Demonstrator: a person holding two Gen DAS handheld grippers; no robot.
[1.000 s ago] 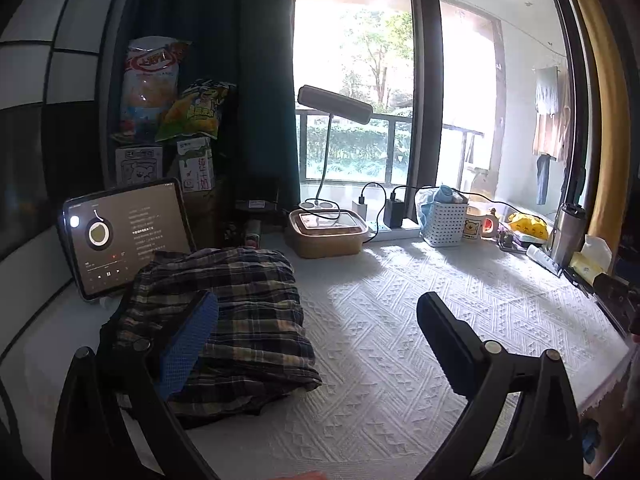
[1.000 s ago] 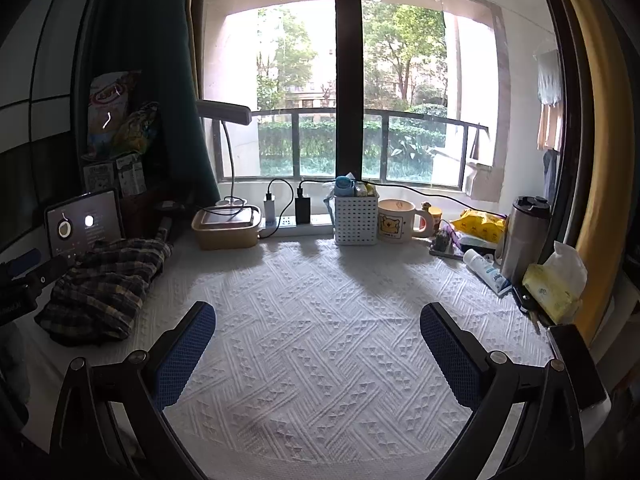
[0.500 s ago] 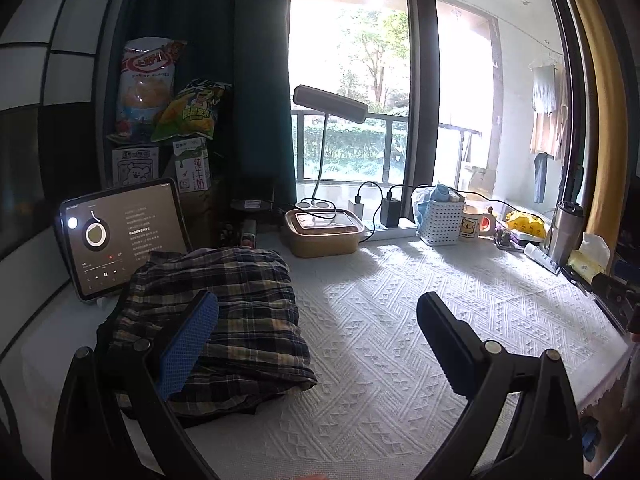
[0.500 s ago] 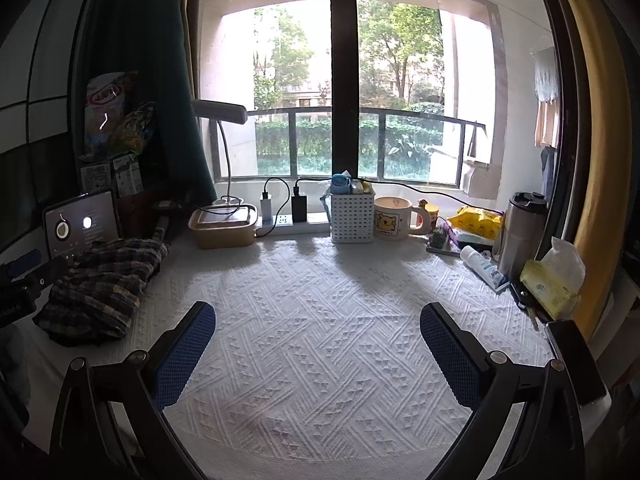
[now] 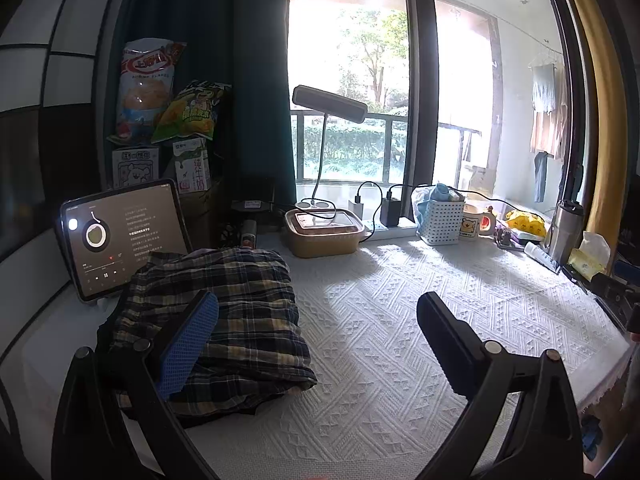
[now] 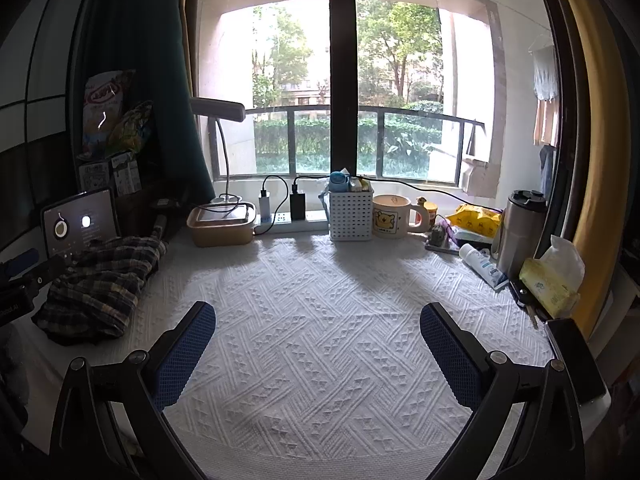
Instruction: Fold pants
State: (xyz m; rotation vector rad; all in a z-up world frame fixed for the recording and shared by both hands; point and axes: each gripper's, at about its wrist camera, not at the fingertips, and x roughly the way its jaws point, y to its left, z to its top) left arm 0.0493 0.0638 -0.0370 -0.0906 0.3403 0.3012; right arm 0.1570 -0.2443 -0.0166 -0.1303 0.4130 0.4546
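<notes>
Pants (image 5: 224, 312) lie folded below the left gripper (image 5: 318, 316); both grippers' fingers spread, empty.

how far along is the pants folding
Looks done: the plaid pants lie in a compact folded bundle on the white textured cloth beside the tablet. In hand: nothing; the left gripper and right gripper are open and empty. Left: apparently nothing.

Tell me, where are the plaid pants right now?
The plaid pants lie bundled at the left end of the white textured cloth, just in front of the tablet and left of the brown lidded box.
</notes>
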